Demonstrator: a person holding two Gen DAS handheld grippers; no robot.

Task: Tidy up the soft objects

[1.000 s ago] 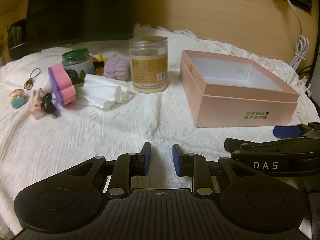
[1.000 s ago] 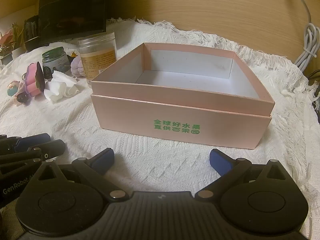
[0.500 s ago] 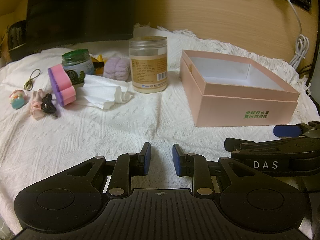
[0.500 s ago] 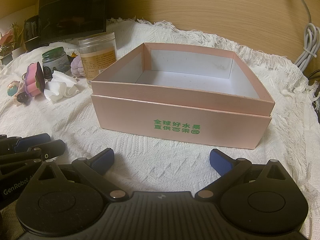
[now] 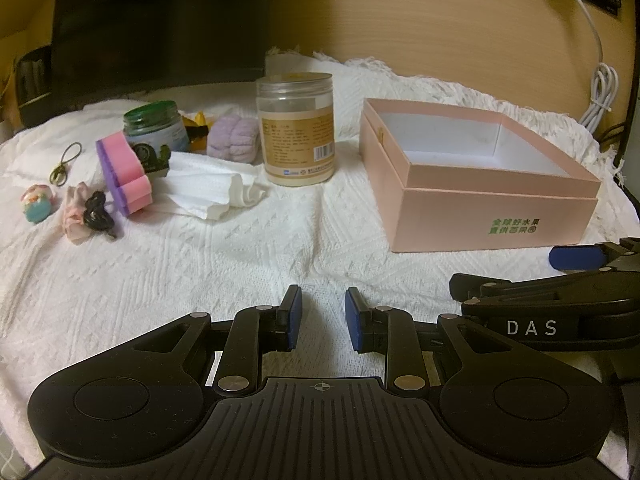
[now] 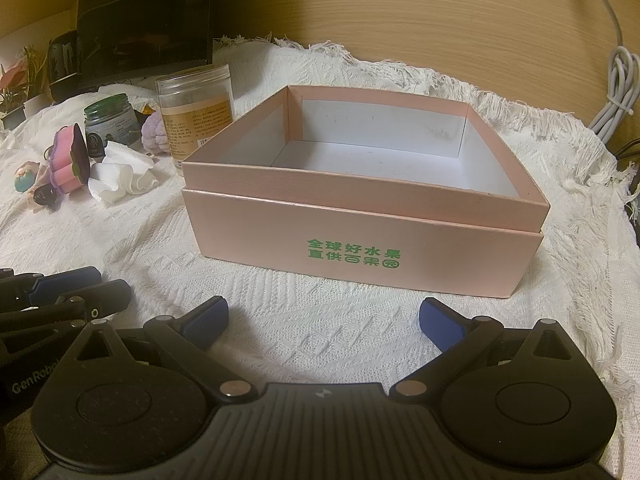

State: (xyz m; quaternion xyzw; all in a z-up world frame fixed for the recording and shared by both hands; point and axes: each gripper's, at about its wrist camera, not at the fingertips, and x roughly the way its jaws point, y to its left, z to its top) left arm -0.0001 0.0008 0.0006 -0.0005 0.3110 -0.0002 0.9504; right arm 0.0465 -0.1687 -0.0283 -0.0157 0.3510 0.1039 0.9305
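Note:
An empty pink box with green lettering stands on the white knitted cloth, right of centre in the left wrist view and straight ahead in the right wrist view. Far left lie a pink-and-purple sponge, a crumpled white cloth, a lilac plush and a pink scrunchie with a black hair tie on it. My left gripper hovers low over bare cloth, its jaws a narrow gap apart with nothing between. My right gripper stands wide open just before the box front, empty.
A clear plastic jar and a green-lidded jar stand among the soft things. A small figurine and a thin elastic lie at the far left. A dark monitor and a wooden wall close off the back; white cable hangs at right.

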